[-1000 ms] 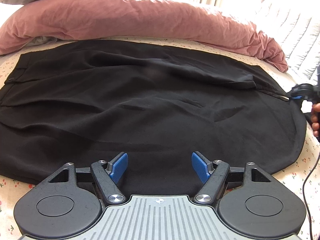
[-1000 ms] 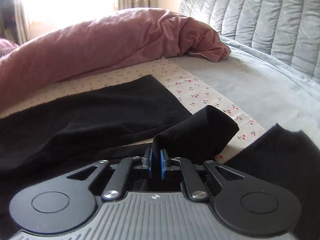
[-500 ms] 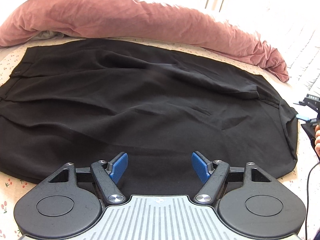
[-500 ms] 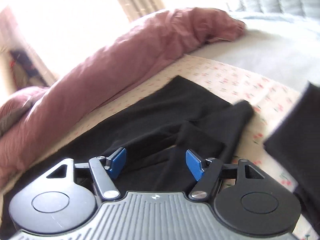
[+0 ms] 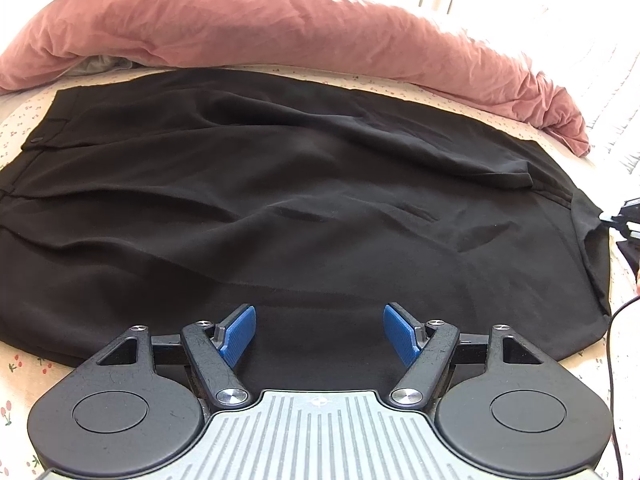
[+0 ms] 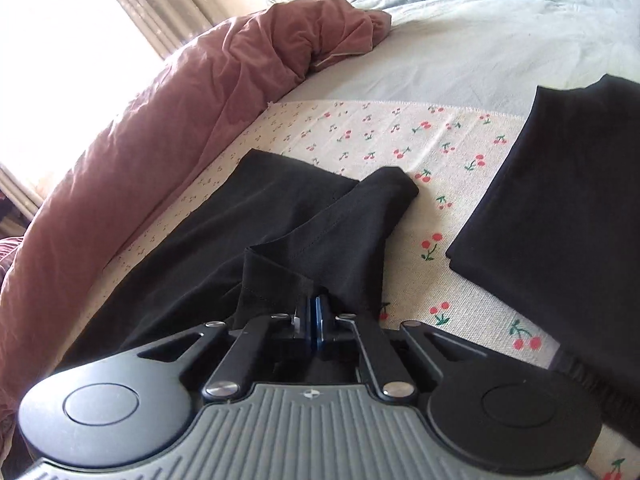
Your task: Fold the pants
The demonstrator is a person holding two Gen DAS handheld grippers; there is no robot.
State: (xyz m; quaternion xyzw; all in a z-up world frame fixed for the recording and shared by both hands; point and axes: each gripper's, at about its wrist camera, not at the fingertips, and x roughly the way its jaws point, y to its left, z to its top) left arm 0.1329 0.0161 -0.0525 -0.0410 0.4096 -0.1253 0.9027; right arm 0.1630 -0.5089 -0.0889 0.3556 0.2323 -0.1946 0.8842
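On the bed, pants (image 6: 280, 232) in right gripper (image 6: 314, 320)

Daylight is blowing out upper right of left view and upper left of right view at the window (image 6: 80, 52). Fisheye is bending the edges. Black pants (image 5: 304, 208) are losing fold detail; focus is holding sharp.
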